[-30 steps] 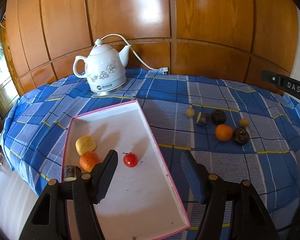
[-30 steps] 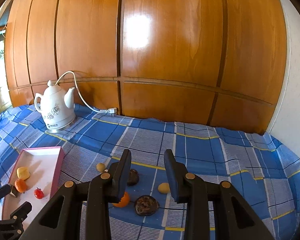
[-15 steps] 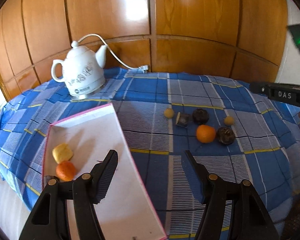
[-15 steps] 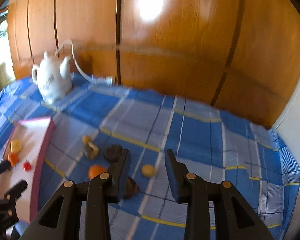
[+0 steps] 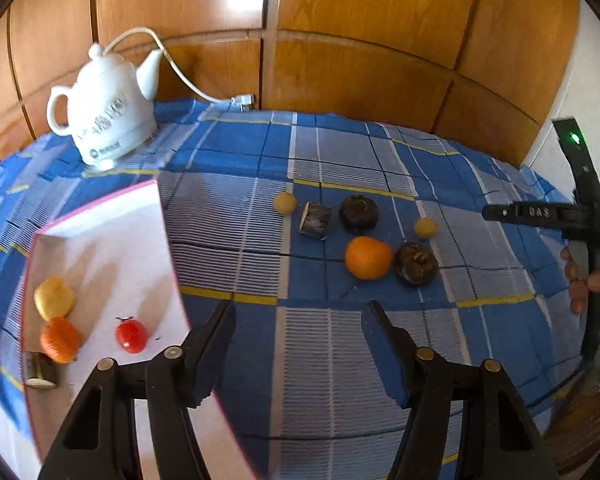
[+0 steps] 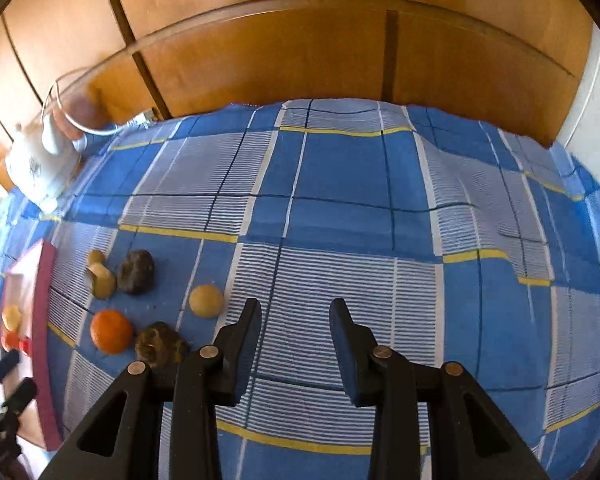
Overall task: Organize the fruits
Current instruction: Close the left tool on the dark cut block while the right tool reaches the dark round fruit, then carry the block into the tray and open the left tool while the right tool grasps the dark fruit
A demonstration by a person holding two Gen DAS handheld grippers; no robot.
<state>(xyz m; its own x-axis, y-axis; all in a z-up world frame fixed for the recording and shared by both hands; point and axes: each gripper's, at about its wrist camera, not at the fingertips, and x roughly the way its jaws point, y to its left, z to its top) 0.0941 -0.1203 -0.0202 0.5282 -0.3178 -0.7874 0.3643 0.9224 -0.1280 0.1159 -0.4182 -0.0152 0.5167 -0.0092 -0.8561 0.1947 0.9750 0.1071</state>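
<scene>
Blue plaid tablecloth (image 5: 332,360) carries loose fruit; the tray (image 5: 100,240) is part-filled. Left gripper (image 5: 298,340) is closing, empty; right gripper (image 6: 294,332) is held narrowly parted, empty. Next, one fruit, probably the orange (image 6: 111,331), is to be straddled.

Glossy wooden wall panels (image 5: 364,60) behind blue checked tablecloth (image 6: 340,184)

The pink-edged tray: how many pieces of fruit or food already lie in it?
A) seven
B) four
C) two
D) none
B: in the left wrist view the tray holds a yellow piece, an orange, a small red tomato and a dark chunk at its edge.
</scene>
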